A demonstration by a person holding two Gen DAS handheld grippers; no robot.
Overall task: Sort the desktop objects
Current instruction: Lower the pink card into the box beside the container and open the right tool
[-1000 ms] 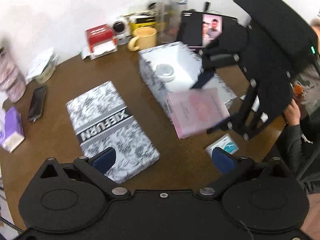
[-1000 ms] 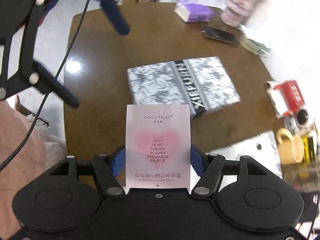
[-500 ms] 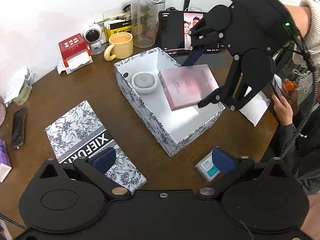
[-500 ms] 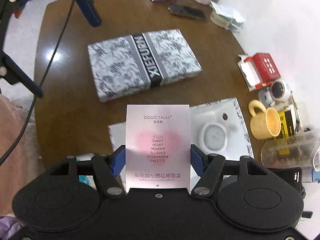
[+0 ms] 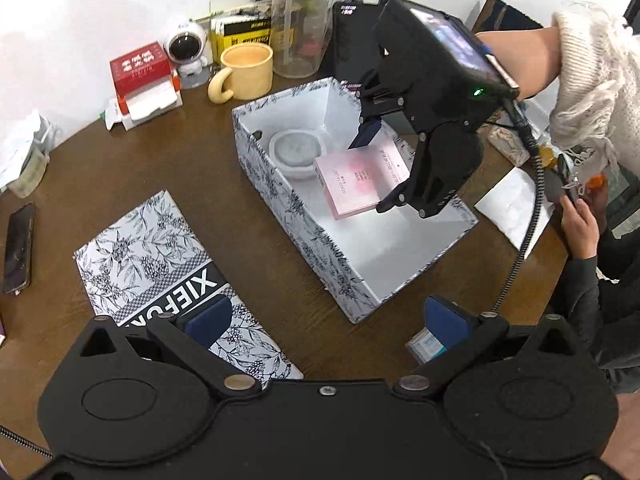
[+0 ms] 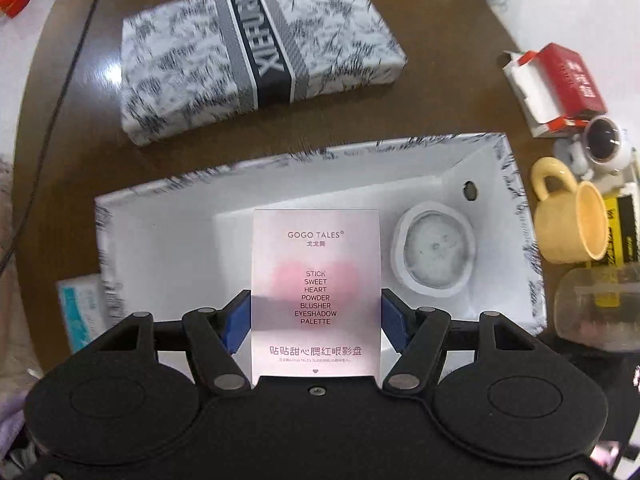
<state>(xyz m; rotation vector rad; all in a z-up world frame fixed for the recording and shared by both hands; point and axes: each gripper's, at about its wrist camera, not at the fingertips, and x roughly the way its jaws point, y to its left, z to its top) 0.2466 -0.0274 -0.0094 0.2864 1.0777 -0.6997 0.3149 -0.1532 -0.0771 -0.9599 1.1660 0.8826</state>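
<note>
My right gripper is shut on a pink eyeshadow palette box, and the left wrist view shows that palette box held down inside the open floral storage box. A round white jar lies in the box's far end, beside the palette. The box's floral lid lies flat on the brown table to the left. My left gripper hangs open above the table's near side, between the lid and the box, with nothing between its fingers.
A yellow mug, red tissue box, astronaut figure, clear water jug and tablet stand along the back wall. A phone lies at far left, a small card packet near front. A person's hand is at right.
My right gripper has carried the palette from above the table over the open box and lowered it inside. The left wrist view has closed in on the box.
</note>
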